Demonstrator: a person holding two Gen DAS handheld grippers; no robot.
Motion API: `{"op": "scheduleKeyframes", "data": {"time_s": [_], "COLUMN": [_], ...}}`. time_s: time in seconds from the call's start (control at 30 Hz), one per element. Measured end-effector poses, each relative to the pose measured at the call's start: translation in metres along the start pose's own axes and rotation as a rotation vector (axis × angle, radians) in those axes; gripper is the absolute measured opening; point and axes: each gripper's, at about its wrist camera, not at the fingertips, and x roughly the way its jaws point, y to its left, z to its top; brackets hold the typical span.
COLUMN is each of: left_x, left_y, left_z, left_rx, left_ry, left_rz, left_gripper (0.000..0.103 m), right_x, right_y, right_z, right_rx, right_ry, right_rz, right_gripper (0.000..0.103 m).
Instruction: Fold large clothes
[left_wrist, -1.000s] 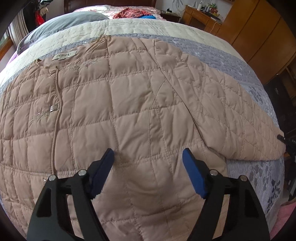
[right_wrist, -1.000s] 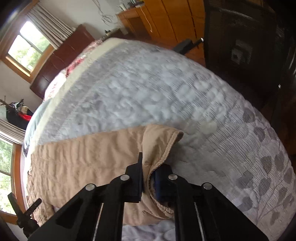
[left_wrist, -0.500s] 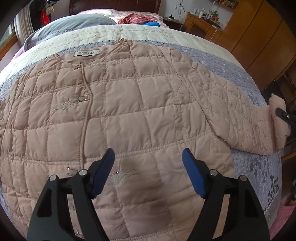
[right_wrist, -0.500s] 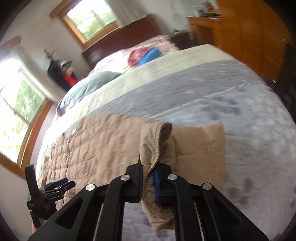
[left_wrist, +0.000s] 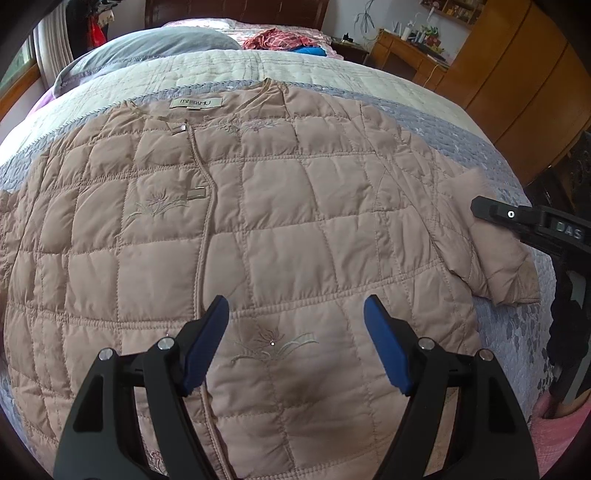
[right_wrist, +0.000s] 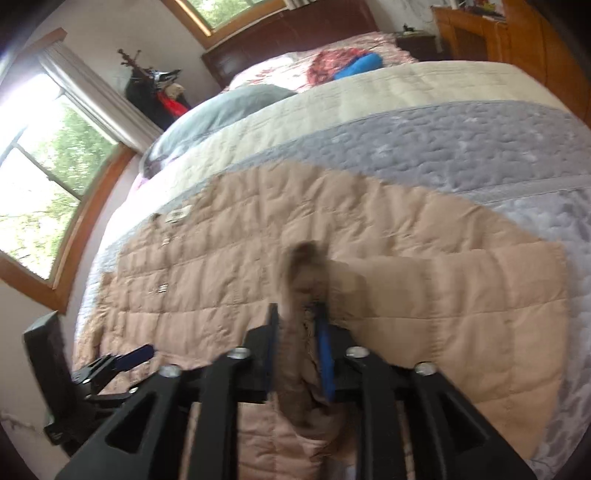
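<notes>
I have the jacket (left_wrist: 258, 229) flat mid-frame on the bed (left_wrist: 461, 122); left gripper (left_wrist: 295, 343) gapes empty, right gripper (right_wrist: 297, 350) has just been opening around the cuff (right_wrist: 303, 266), which may slip short of the fold

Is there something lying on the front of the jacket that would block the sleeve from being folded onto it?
Nothing visible does. The front of the jacket lies flat and bare on the bed. The left gripper hovers open above the hem, apart from the sleeve. The cuff sits between the right gripper's jaws, which have just been opening.
</notes>
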Motion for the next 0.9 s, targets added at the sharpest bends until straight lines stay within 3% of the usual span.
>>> {"op": "scheduleKeyframes", "data": {"time_s": [0.17,0.23,0.3,0.37,0.47,0.57,0.6,0.67,0.83,0.9], "left_x": [-0.002,-0.001,0.003,0.008,0.017,0.034,0.04,0.046,0.043,0.033], "left_y": [-0.012,-0.022,-0.036,-0.057,-0.088,-0.113,-0.119,-0.128,-0.129,-0.117], "left_z": [0.002,0.004,0.008,0.013,0.017,0.021,0.022,0.023,0.026,0.027], "left_rx": [0.008,0.005,0.004,0.014,0.033,0.051,0.058,0.071,0.059,0.022], "left_ry": [-0.003,0.005,0.016,0.036,0.054,0.083,0.095,0.107,0.074,0.036], "left_rz": [-0.059,-0.103,-0.146,-0.199,-0.244,-0.205,-0.199,-0.189,-0.189,-0.221], "left_gripper": [0.081,0.082,0.082,0.082,0.082,0.08,0.077,0.048,0.008,0.005], "right_x": [-0.041,-0.061,-0.074,-0.087,-0.106,-0.12,-0.123,-0.124,-0.123,-0.117], "right_y": [-0.008,-0.023,-0.041,-0.067,-0.106,-0.125,-0.131,-0.137,-0.14,-0.135], "right_z": [-0.008,-0.012,-0.017,-0.025,-0.039,-0.05,-0.052,-0.051,-0.054,-0.053], "right_rx": [0.016,0.046,0.077,0.141,0.25,0.296,0.309,0.318,0.307,0.294], "right_ry": [-0.093,-0.137,-0.155,-0.177,-0.202,-0.244,-0.256,-0.258,-0.249,-0.247], "right_rz": [0.115,0.022,-0.204,-0.342,-0.328,-0.328,-0.322,-0.309,-0.291,-0.276], "right_gripper": [0.033,0.033,0.033,0.033,0.033,0.033,0.033,0.033,0.033,0.033]}}
